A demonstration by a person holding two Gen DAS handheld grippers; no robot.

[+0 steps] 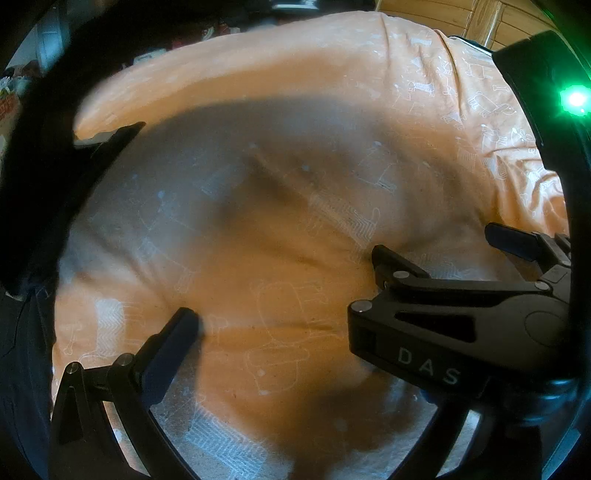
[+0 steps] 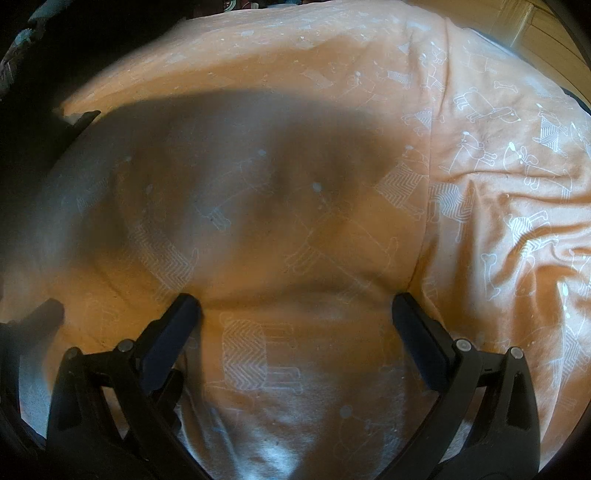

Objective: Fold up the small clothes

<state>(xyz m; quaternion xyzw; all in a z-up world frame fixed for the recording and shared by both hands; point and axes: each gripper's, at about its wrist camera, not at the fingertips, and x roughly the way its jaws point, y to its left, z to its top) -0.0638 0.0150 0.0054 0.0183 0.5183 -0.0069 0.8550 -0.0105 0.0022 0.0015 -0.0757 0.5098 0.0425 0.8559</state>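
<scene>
A bed-like soft surface fills both views, covered by orange bedding (image 2: 498,155) printed with white outline dogs and bones. A wide grey shadow (image 2: 240,147) lies across its middle. In the right wrist view one seam or fabric edge (image 2: 426,206) runs top to bottom; the bedding is smooth to its left and creased to its right. The cloth on both sides carries the same print, so I cannot tell a small garment apart from the bedding. The cloth between and below the fingers is the only candidate.

Beyond the bed, wooden panelling (image 1: 480,22) shows at the upper right. Blurred clutter (image 1: 22,85) sits at the upper left, and dark fabric (image 1: 22,350) fills the lower left edge. One green light (image 1: 574,99) glows on a black housing at the right.

There are two grippers. The right gripper (image 2: 295,302) shows both black fingers spread wide over the cloth, holding nothing. In the left wrist view it reaches in from the right, and the letters DAS (image 1: 428,365) show on its body. The left gripper (image 1: 291,321) shows only one finger (image 1: 177,332), set far out to the side as if spread. The right gripper's body hides its second finger. Nothing is held.
</scene>
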